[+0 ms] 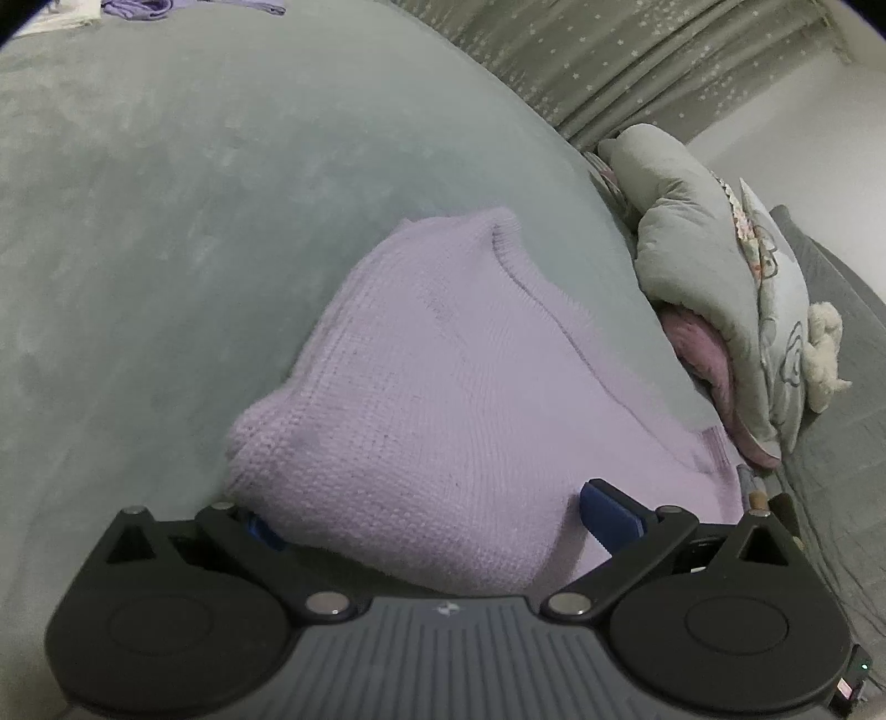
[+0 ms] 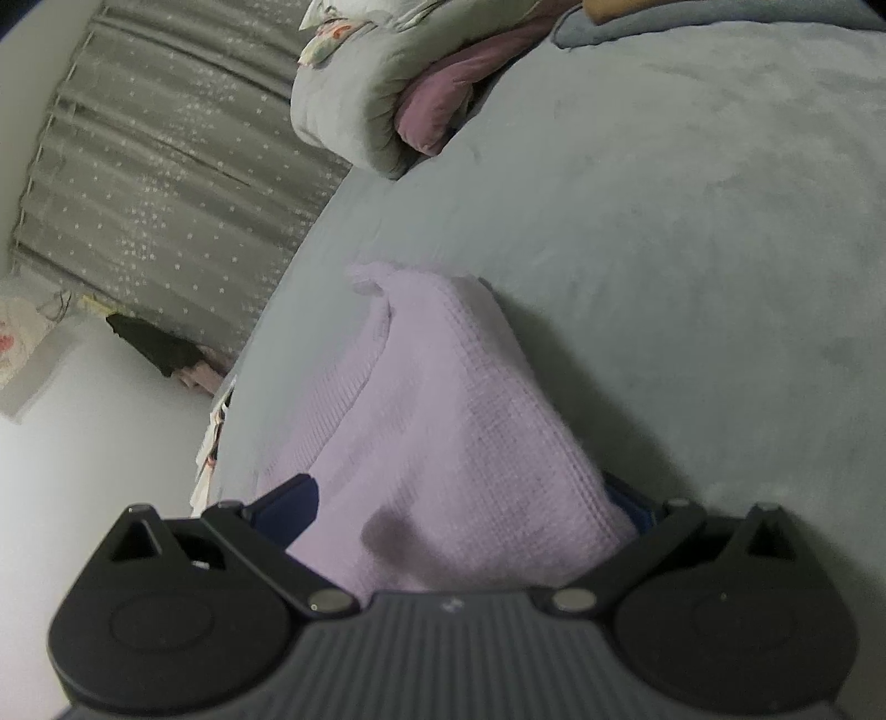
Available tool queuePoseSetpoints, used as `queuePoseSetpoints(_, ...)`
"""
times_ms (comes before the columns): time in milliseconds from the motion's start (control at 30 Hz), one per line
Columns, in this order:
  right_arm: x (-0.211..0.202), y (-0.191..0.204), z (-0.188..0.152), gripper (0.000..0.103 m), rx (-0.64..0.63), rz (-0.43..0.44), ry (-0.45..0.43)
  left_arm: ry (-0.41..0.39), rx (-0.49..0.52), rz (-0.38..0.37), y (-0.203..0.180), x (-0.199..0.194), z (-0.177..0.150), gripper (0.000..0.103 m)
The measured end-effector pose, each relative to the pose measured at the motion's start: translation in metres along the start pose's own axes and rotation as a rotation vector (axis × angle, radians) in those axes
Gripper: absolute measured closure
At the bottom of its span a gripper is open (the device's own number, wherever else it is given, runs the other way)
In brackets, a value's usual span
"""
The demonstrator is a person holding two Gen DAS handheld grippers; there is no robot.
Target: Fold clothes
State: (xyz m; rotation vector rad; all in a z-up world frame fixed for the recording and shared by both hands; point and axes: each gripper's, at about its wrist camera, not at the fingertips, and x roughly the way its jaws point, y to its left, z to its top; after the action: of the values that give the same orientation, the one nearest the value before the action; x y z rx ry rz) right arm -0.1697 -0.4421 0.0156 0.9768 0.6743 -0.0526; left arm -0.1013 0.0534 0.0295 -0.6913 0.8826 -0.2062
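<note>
A lilac knitted sweater [image 1: 443, 387] lies folded on the grey-green bed cover [image 1: 166, 221]. My left gripper [image 1: 437, 526] stands wide open over its near edge. The fabric bulges between the blue pads [image 1: 612, 518], and neither pad presses on it. In the right wrist view the same sweater [image 2: 454, 432] runs away from the camera, with a folded ridge at its far end. My right gripper [image 2: 462, 509] is also spread wide, with the knit filling the gap between its fingers [image 2: 293, 507] and not pinched.
A rolled grey quilt with a pink lining [image 1: 709, 288] and a white soft toy [image 1: 825, 343] lie at the head of the bed. More lilac clothing [image 1: 138, 8] lies at the far edge. A starred grey curtain [image 2: 166, 166] hangs beside the bed, above a white floor [image 2: 83, 443].
</note>
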Motion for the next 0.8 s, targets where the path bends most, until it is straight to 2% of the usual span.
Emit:
queuePoseSetpoints(133,0.005,0.005,-0.002,0.000,-0.029,-0.023,-0.006,-0.025,-0.004,0.013,-0.001,0.000,-0.003,0.001)
queuePoseSetpoints(433,0.001,0.007,-0.008,0.000,-0.010,-0.040,-0.028,-0.052,-0.048,0.008,0.004,-0.004,-0.004,0.001)
queuePoseSetpoints(567,-0.005,0.002,-0.003,0.000,-0.008,-0.022,0.053,-0.048,-0.026,0.000,0.005,-0.005,-0.005,0.001)
queuePoseSetpoints(633,-0.009,-0.001,0.003,0.000,-0.024,0.000,0.125,-0.044,-0.024,-0.004,0.006,-0.006,-0.005,0.001)
queuePoseSetpoints(800,-0.016,-0.008,0.007,0.000,-0.022,0.050,0.192,-0.047,-0.017,0.002,0.008,-0.009,-0.006,0.001)
